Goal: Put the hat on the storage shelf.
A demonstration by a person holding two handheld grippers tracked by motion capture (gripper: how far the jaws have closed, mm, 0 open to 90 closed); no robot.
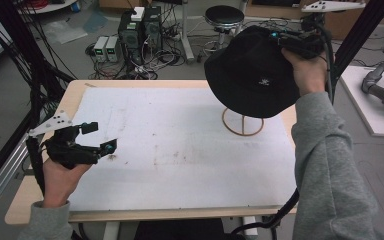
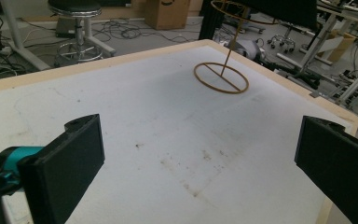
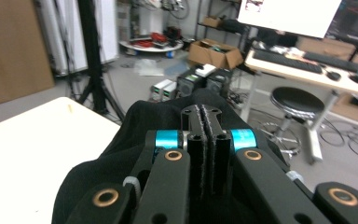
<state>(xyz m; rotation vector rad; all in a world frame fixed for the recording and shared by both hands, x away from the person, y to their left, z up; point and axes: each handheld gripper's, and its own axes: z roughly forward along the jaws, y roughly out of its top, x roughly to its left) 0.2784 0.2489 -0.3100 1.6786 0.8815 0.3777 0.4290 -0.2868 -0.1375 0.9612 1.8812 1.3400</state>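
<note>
Status: your right gripper [image 1: 279, 41] is holding black bucket hat [image 1: 252, 72] aloft over far right part of table [image 1: 40, 197], jaws pinched tight on brim fabric. In right gripper view, pads are pressing together with cloth between. Hat is hanging directly above wooden hat stand [image 1: 243, 122], hiding its top; ring base is sitting on white mat [image 1: 180, 150]. Your left gripper [image 1: 100, 136] is hovering near left edge of mat, jaws spread wide, gripping nothing.
</note>
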